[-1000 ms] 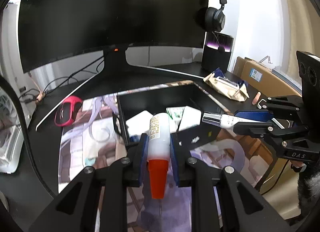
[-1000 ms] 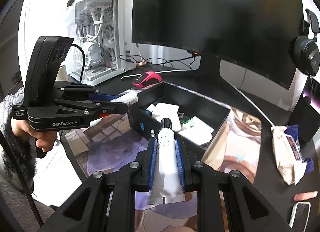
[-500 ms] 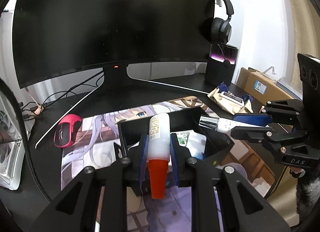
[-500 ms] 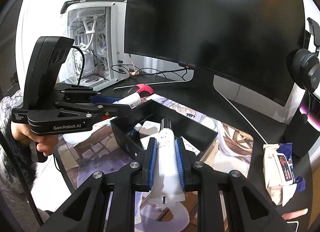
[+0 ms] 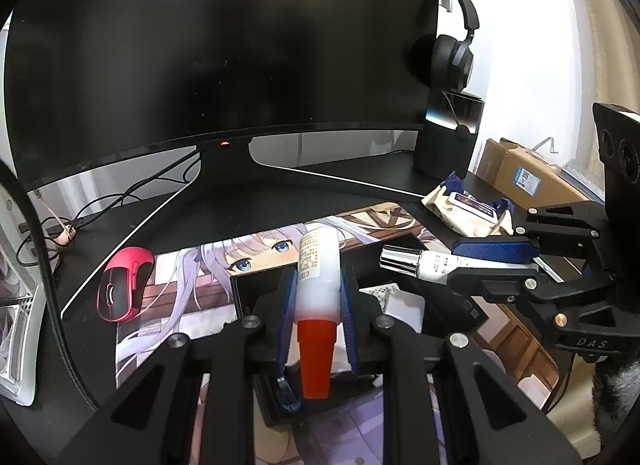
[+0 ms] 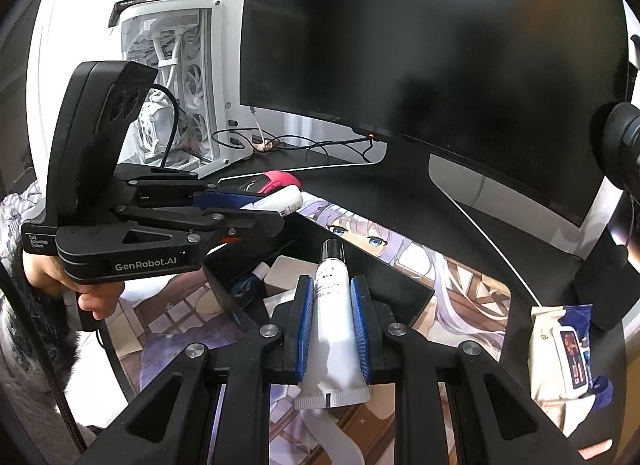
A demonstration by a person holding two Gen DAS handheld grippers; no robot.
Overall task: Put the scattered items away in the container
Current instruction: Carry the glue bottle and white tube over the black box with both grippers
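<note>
Blue-padded left gripper (image 5: 318,297) is clamped on our white plastic bottle with the orange cap (image 5: 318,289), cap end toward us. Right gripper (image 6: 332,317) pinches a white squeeze tube with a black cap (image 6: 331,305), cap at twelve o'clock. Both items hang over the black open container (image 6: 400,285) on the anime-print desk mat (image 6: 460,285). We note a red computer mouse (image 5: 122,289) at nine o'clock of the container.

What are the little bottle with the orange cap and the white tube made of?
The bottle in the left gripper looks like soft, cloudy plastic: light glows through it, and its orange cap looks like harder, matte plastic. The white tube in the right gripper looks like squeezy plastic or laminate, with a flat crimped end, wrinkles, and a shiny black cap.
</note>
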